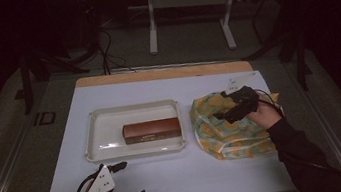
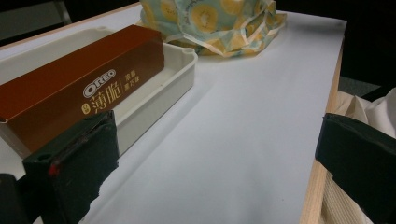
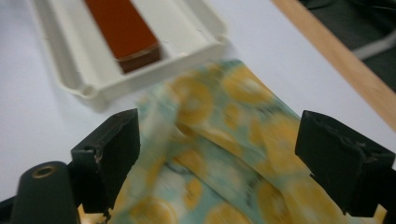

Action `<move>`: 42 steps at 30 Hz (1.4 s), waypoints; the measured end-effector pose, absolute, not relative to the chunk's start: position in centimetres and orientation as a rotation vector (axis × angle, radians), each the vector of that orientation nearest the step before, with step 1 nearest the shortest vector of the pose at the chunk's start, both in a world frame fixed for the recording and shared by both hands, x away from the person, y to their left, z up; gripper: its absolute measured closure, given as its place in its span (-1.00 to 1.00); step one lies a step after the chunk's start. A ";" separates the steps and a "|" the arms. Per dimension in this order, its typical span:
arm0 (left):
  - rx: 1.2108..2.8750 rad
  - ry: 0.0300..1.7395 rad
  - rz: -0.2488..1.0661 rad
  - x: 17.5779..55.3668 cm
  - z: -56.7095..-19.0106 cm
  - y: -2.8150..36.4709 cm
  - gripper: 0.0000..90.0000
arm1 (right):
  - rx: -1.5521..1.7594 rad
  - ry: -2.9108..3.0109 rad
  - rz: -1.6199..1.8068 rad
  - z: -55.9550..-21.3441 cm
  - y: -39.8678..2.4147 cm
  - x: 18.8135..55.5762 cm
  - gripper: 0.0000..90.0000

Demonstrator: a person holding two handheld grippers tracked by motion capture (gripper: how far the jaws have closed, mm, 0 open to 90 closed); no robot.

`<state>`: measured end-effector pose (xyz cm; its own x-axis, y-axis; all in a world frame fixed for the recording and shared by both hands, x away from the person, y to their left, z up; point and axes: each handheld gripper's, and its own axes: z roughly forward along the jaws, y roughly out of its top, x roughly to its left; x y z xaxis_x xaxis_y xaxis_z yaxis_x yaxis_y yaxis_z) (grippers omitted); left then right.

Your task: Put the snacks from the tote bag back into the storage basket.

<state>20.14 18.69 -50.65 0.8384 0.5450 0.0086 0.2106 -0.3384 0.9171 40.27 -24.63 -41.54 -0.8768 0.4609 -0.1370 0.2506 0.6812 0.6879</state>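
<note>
1. Your right gripper hangs over the patterned cloth bag, jaws wide apart and holding nothing.
2. Your left gripper rests wide open and empty near the bench's front edge.
3. The brown box lies in the white tray, just left of the bag.

a tray sits mid-desk with a box lying in it. a bag lies just right of the tray. the left gripper is near the desk's front edge, the right gripper over the bag.
</note>
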 end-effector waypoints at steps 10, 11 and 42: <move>1.922 0.564 0.381 20.2 -50.7 18.6 -1.00 | 0.784 2.406 0.995 -42.6 -28.3 38.7 -0.70; 1.923 0.562 0.381 20.2 -50.7 18.6 -1.00 | 0.808 2.378 0.986 -42.8 -28.7 38.5 -0.70; 1.919 0.564 0.385 20.3 -50.6 18.7 -1.00 | 1.098 1.929 1.090 -48.3 -34.2 30.9 -0.70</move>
